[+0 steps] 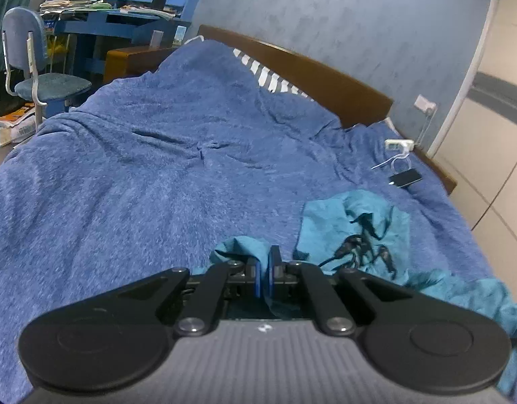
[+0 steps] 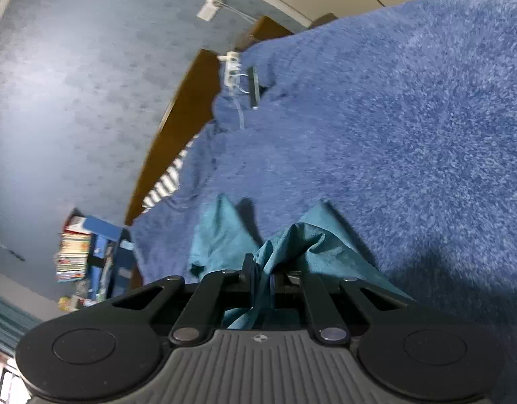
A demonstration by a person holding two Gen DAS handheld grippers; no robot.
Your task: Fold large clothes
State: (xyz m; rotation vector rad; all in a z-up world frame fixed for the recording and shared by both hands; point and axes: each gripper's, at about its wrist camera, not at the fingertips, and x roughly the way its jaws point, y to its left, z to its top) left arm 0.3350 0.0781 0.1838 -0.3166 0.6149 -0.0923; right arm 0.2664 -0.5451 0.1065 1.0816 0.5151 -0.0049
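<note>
On the bed, over a fuzzy blue blanket [image 1: 130, 175], your teal shirt [image 1: 346, 225] lies crumpled toward the right side of the left wrist view, with a black print showing on its front. One bunched edge of it rises into your left gripper [image 1: 266, 271], whose blue pads are pressed together with the teal cloth pinched between them. More of the shirt trails off to the right, past the gripper's black body and toward the lower edge of that view.

Your right gripper [image 2: 261, 274] is also closed on the shirt [image 2: 305, 242]: a gathered fold of teal cloth is squeezed between its fingers, and the fabric fans out ahead of them onto the blanket [image 2: 410, 118], with one flap lying to the left and another to the right of the pinch. This view is rolled steeply, so the bed appears tilted.

Beyond the shirt, near the far right edge of the bed, a dark phone [image 1: 406, 177] rests on the blanket beside a white power strip [image 1: 398, 143] with a cable. A brown wooden headboard [image 1: 325, 80] runs behind the blanket, and a striped pillow [image 1: 268, 75] peeks out from under it. A blue desk [image 1: 124, 23] piled with papers and a blue chair [image 1: 39, 70] stand at the far left.
</note>
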